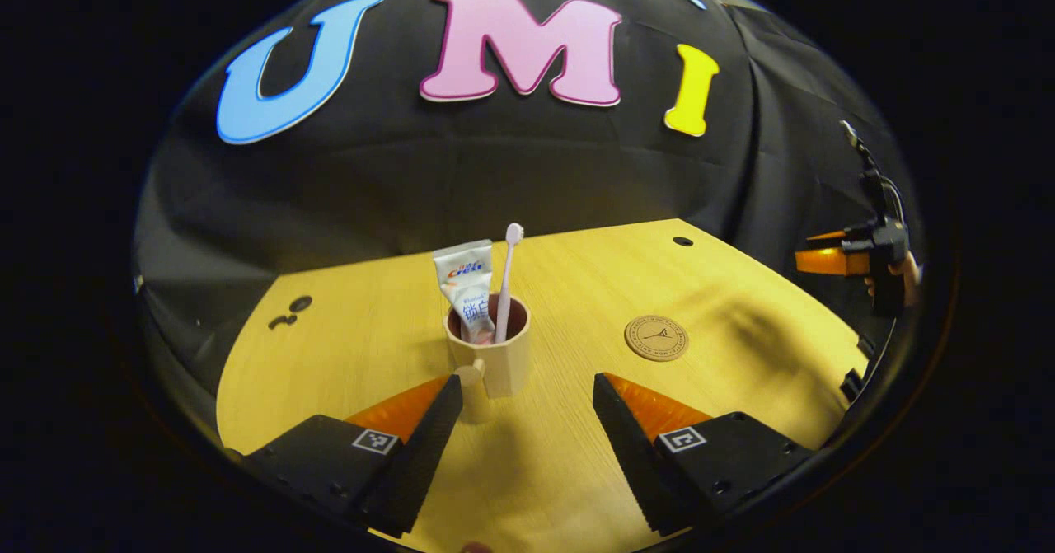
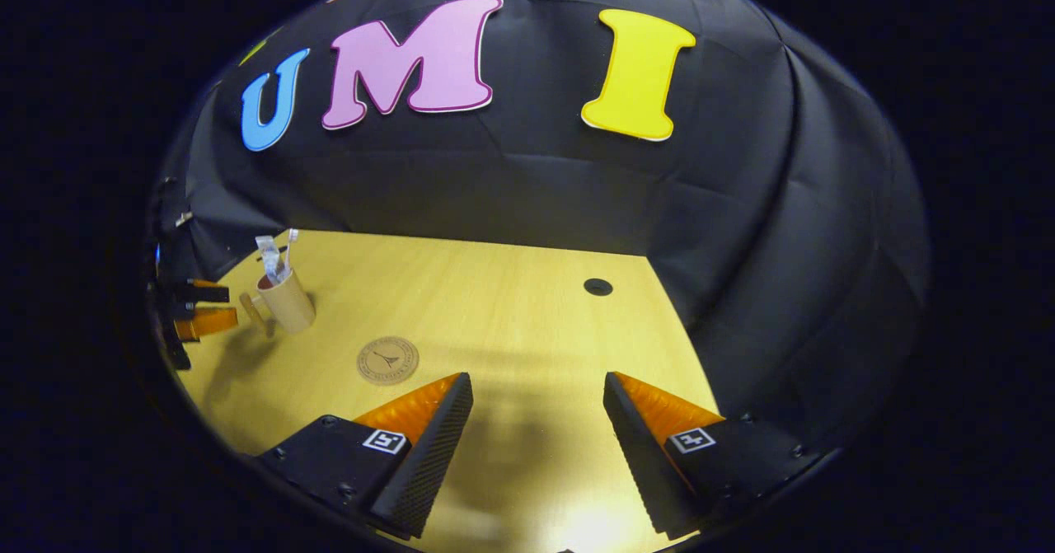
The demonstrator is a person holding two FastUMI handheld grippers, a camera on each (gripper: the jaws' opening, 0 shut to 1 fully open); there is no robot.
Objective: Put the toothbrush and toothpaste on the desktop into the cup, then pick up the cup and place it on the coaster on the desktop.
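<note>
A beige cup (image 1: 497,355) with a handle stands upright on the wooden desktop (image 1: 742,306), holding a white toothpaste tube (image 1: 466,285) and a pink toothbrush (image 1: 507,277). My left gripper (image 1: 527,388) is open just in front of the cup, whose handle sits by the left finger. A round brown coaster (image 1: 656,338) lies to the cup's right. In the right gripper view, my right gripper (image 2: 537,388) is open over bare desktop (image 2: 511,306), with the coaster (image 2: 387,360) ahead to its left and the cup (image 2: 284,299) farther left.
A small dark hole (image 1: 682,241) marks the desktop's far right part, and dark marks (image 1: 290,310) lie at its far left. The other gripper with a hand (image 1: 865,260) hovers at the right edge. The black cloth wall borders the desk behind.
</note>
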